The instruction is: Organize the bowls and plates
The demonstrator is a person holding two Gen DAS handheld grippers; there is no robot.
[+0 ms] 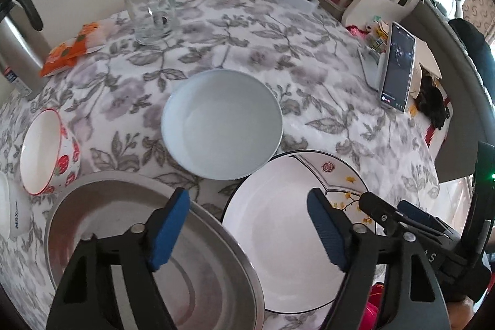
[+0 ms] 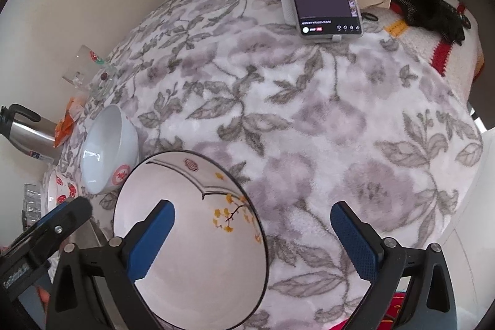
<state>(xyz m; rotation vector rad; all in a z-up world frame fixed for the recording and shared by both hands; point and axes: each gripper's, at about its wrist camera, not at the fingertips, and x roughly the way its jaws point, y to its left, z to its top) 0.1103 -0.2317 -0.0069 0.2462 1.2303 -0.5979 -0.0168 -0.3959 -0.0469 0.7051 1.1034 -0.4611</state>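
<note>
- Basically nothing is stacked yet: all the dishes sit apart, one layer deep, on the floral tablecloth (image 1: 309, 57).
- Left gripper (image 1: 247, 225) hangs low over the near edge, jaws spread with nothing between them. One finger is over the steel plate (image 1: 123, 237), the other over the white plate with yellow flowers (image 1: 278, 237); the gap spans where the two rims meet.
- Right gripper (image 2: 252, 240) is also released and empty. Its left finger is over the flower plate (image 2: 191, 237), its right finger over bare cloth.
- Pale blue bowl (image 1: 221, 122) sits just behind both plates, upright and empty.
- Strawberry bowl (image 1: 49, 150) is at the left edge, near the steel plate.
- Judgement: still at the start. Left to do: nest the bowls and pile the plates.
- Glass mug (image 1: 151, 8), phone (image 1: 397, 67) and flask (image 1: 21, 42) at the back are not part of the sorting.
</note>
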